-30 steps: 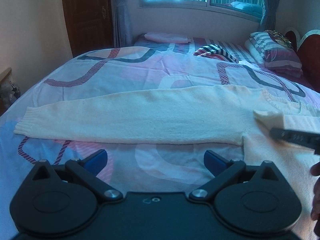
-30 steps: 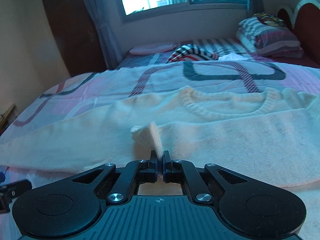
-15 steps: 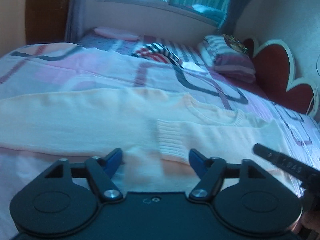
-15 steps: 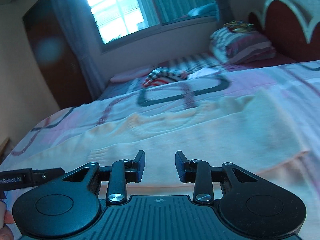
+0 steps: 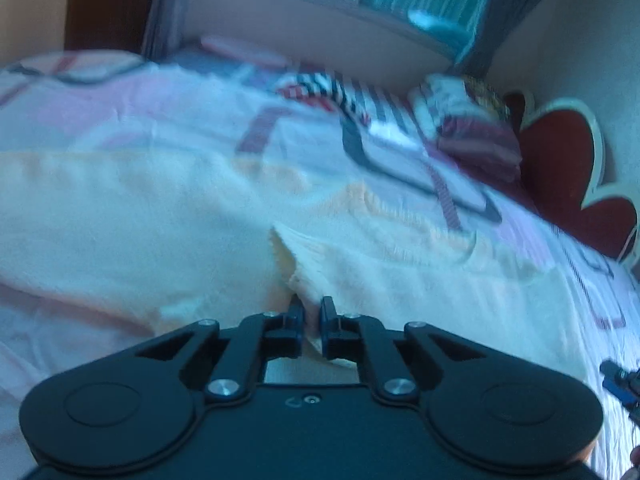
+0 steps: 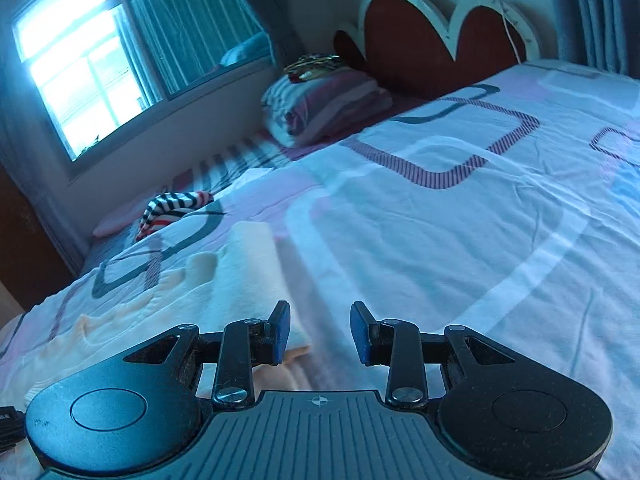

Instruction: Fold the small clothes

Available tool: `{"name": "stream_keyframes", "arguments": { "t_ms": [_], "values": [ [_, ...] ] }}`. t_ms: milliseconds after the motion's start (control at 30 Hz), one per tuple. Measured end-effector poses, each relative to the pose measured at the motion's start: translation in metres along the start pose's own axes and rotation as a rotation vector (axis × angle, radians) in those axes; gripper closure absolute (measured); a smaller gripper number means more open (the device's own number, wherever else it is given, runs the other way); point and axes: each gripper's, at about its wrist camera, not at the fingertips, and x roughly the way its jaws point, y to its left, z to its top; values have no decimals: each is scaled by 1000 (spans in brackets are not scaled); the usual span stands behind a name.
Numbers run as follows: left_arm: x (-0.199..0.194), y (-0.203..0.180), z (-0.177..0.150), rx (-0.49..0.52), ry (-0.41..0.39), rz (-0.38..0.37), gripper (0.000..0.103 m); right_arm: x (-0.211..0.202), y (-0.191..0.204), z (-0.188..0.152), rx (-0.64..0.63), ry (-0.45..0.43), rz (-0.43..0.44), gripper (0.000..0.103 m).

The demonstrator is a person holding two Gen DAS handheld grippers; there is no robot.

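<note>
The left gripper [image 5: 311, 307] pinches what looks like the cream sweater's [image 5: 160, 216] ribbed cuff [image 5: 304, 264]; the right gripper [image 6: 320, 326] hangs open above the bedsheet [image 6: 460, 240].

Cream knit sweater [image 5: 168, 224] flat on the bed, cuff pinched and raised.

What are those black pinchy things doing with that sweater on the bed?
A person is folding a cream sweater spread on the bed, holding a claw in each hand. The left claw is pinched shut on a fold of the sweater's knit and lifts it a little. The right claw is open and holds nothing, hovering by the sweater's edge over the patterned bedspread.
</note>
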Motion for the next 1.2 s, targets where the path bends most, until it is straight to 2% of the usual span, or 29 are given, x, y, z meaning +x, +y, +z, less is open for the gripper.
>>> {"name": "stream_keyframes", "arguments": {
  "t_ms": [100,300,333,367,433,467,533,667,733,800,833,867,933,1033,1133,1200],
  "values": [
    [-16,-3,8,43,-64,29,96,2,-2,2,-7,1,12,69],
    [-7,2,5,79,-23,61,96,13,7,2,-48,32,84,69],
    [-6,3,2,82,-18,65,96,14,11,0,-75,39,109,76],
    [-5,4,0,86,-14,69,96,16,16,-2,-108,52,132,93],
    [-2,5,-4,88,-10,77,96,20,25,-7,-166,73,166,99],
    [-2,5,-5,88,-14,82,96,23,28,-10,-196,87,184,100],
    [-1,7,-6,83,-22,92,96,33,32,-17,-264,128,151,101],
    [6,9,-7,92,-9,105,96,36,21,-14,-239,131,138,103],
    [5,8,-7,106,-14,132,85,33,21,-10,-224,121,166,103],
    [-4,3,-6,133,-79,219,66,34,27,-3,-235,111,200,103],
    [-7,-2,-5,157,-112,241,63,38,33,-1,-251,114,216,103],
    [-8,-7,-3,172,-125,232,63,44,41,1,-271,121,233,103],
    [-1,-25,0,230,-114,166,66,57,59,0,-303,126,274,103],
    [19,-50,-3,322,-79,146,64,77,86,-4,-359,154,325,103],
    [31,-45,-2,283,-36,159,63,94,98,-7,-421,188,360,103],
    [33,-36,-1,263,-35,168,63,103,92,-1,-435,184,343,103]
  ]
}}
